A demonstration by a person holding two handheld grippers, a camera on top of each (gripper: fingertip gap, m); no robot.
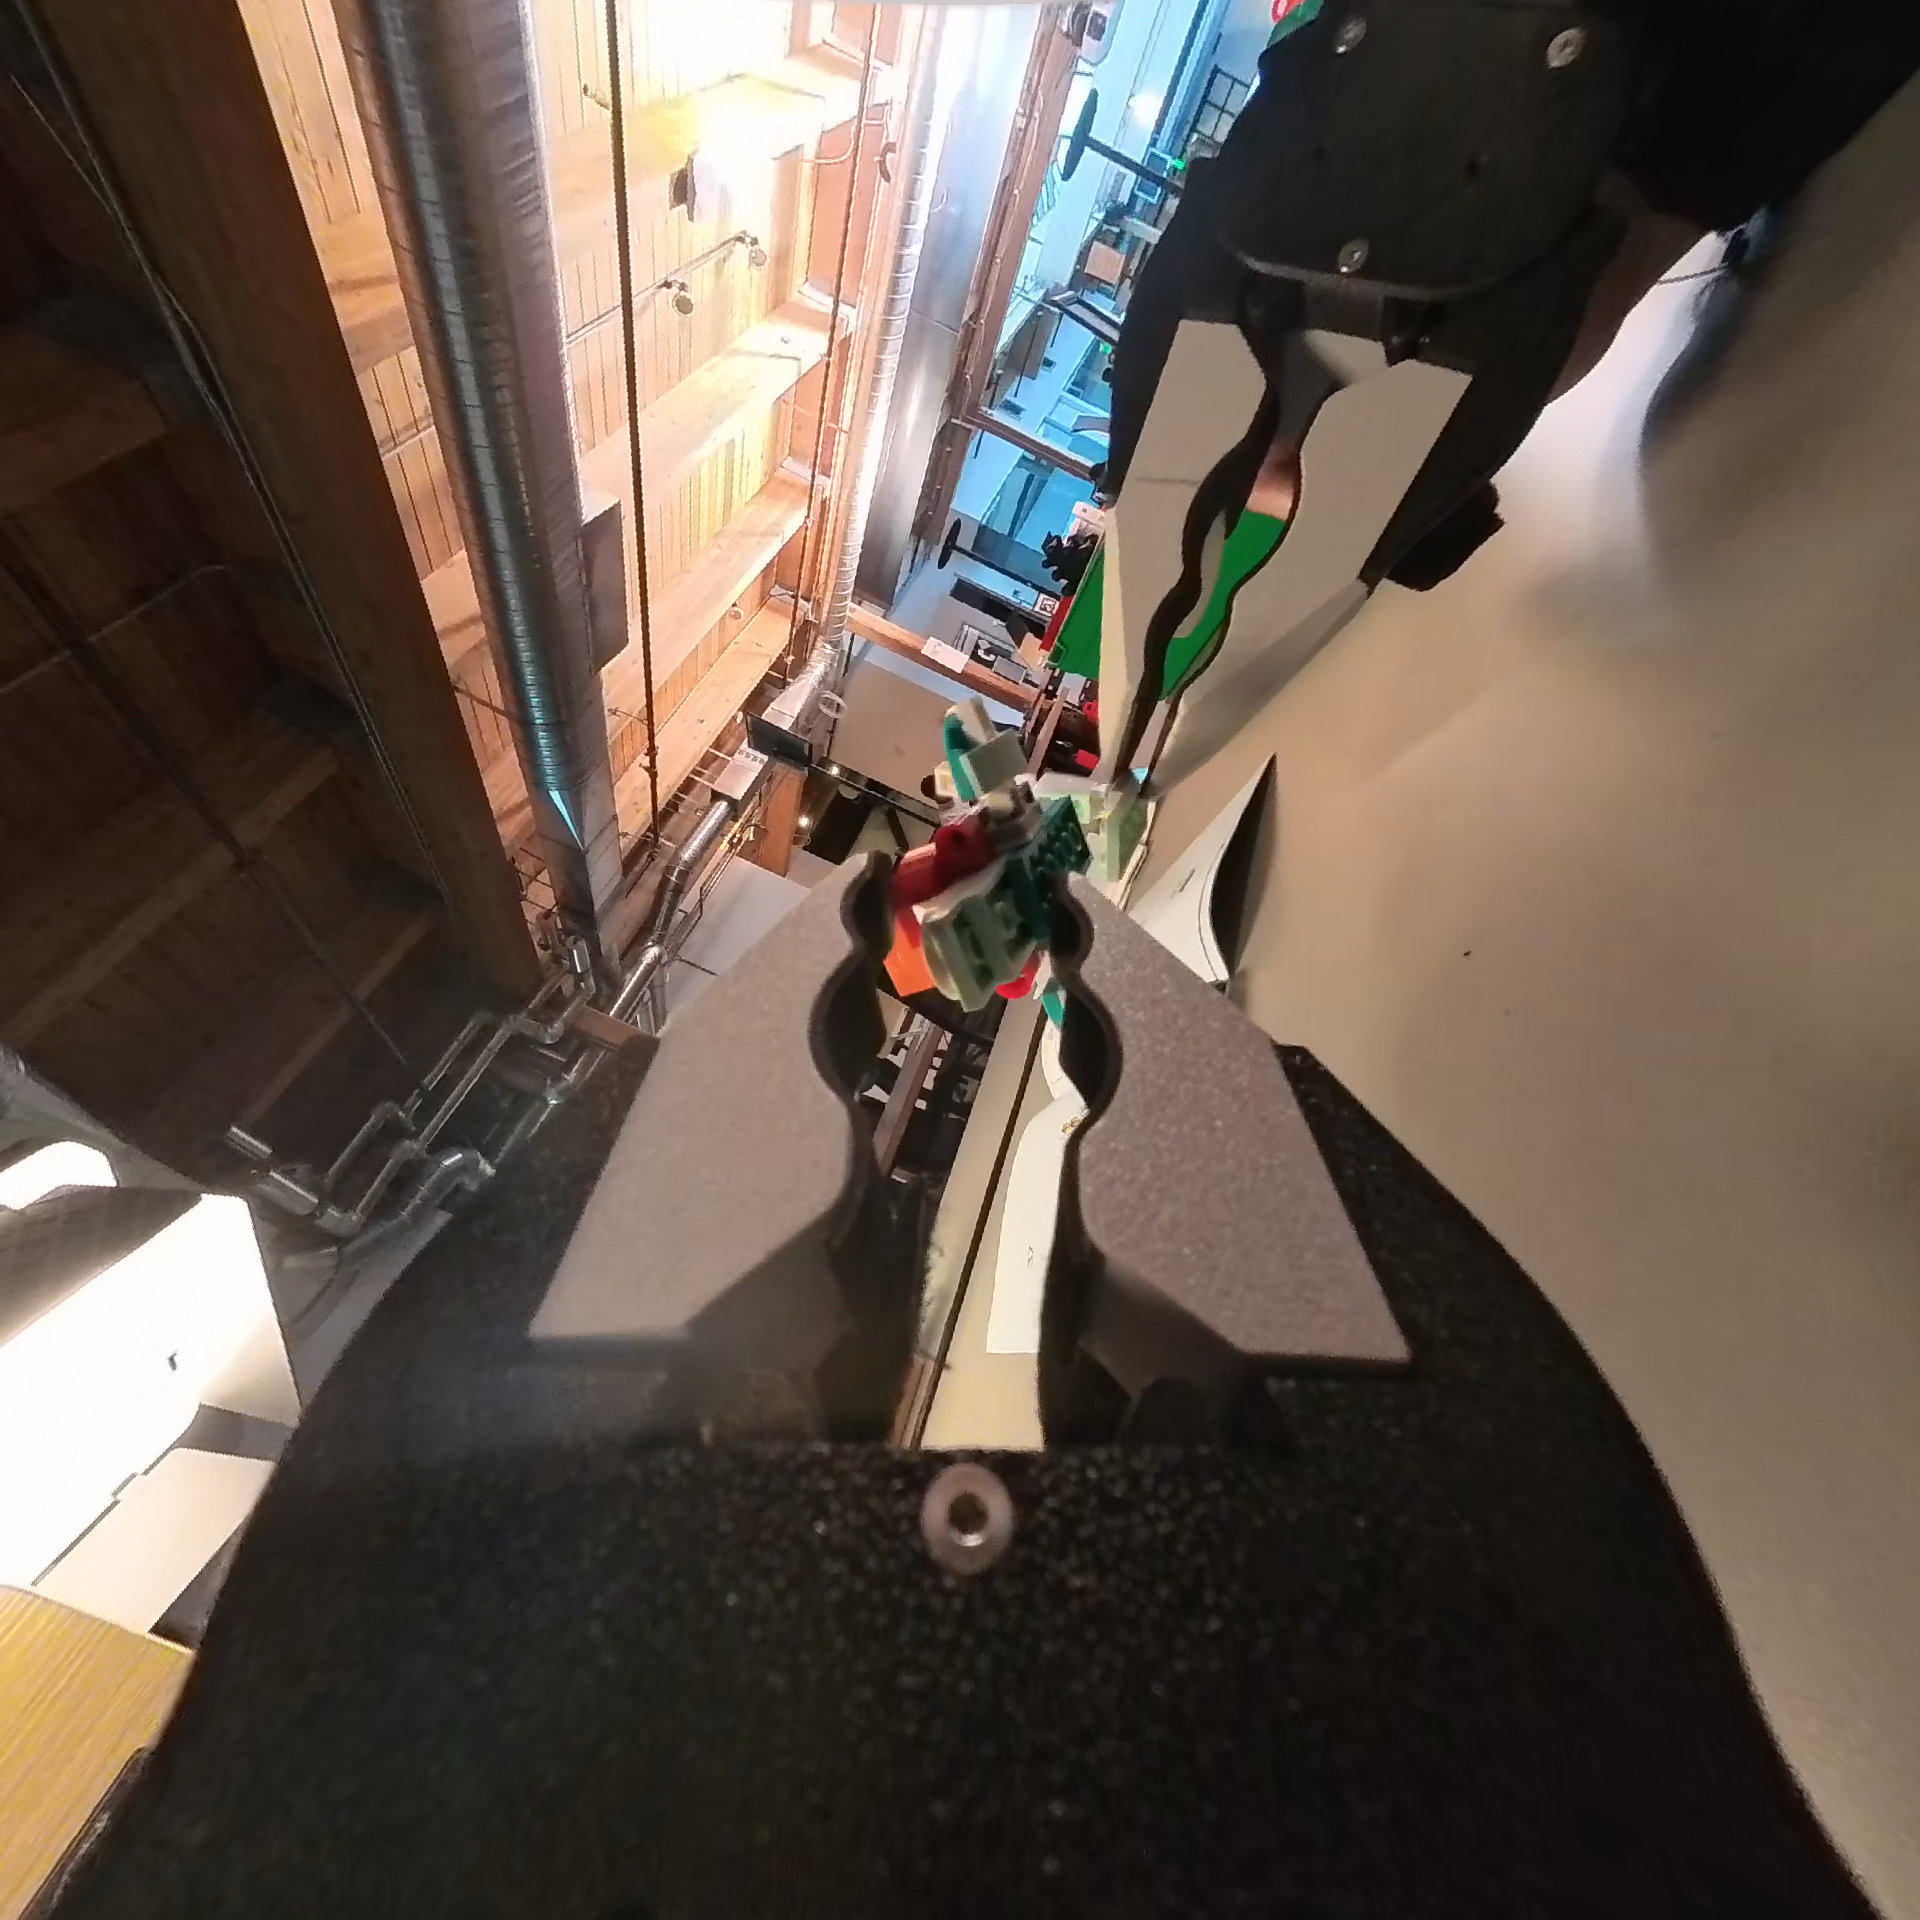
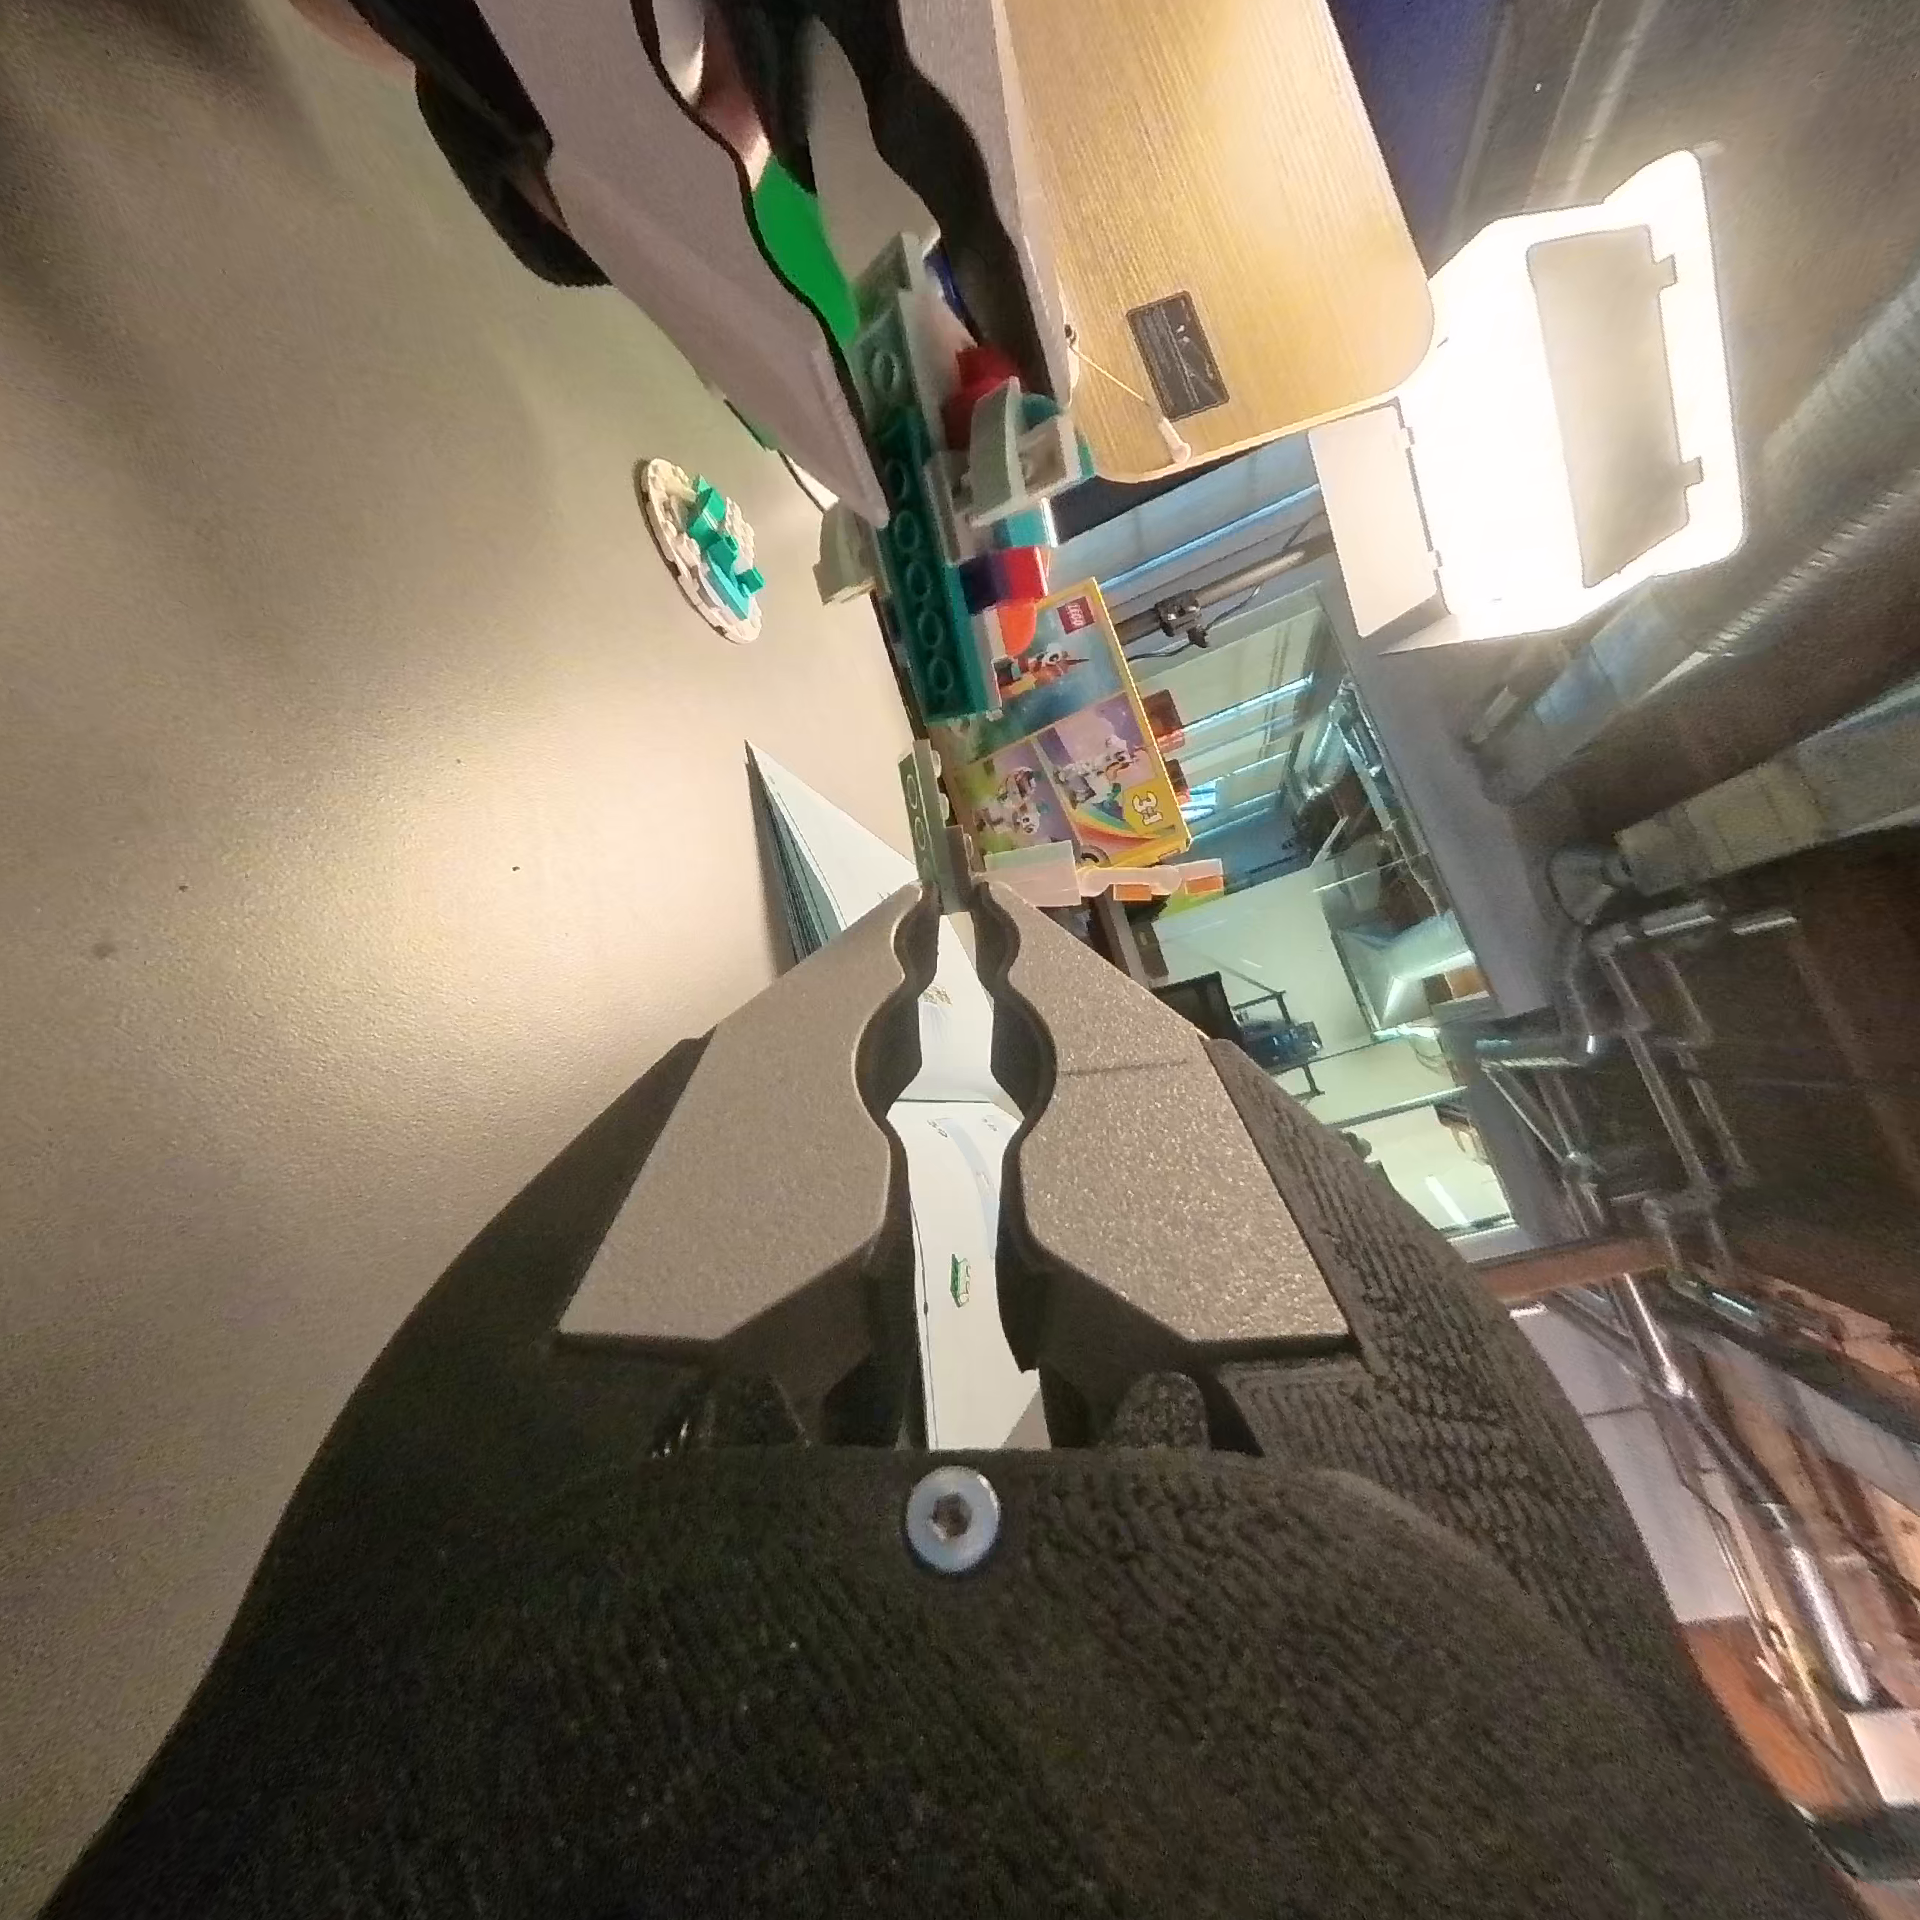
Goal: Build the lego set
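Teal-and-green lego build [image 1: 971, 914] with red, orange and grey pieces sitting clamped between the left gripper [image 1: 966, 904] fingertips, tilting; small pale green plate [image 2: 1023, 868] with white bits being pinched at the right gripper [image 2: 961, 899] tips, just beside the build.

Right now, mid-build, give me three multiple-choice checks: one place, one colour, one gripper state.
1. Where is the round white disc?
A. flat on the table
B. between the left fingers
C. on top of the box

2. What colour is the long studded plate on the held assembly?
A. yellow
B. teal
C. black

3. The right gripper is:
A. wide open, empty
B. shut on a small lego piece
C. out of view

Answers:
1 A, it lies on the table apart from both grippers.
2 B, its studs show teal in the right wrist view.
3 B, its fingertips pinch the piece, while the left gripper clamps the assembly.
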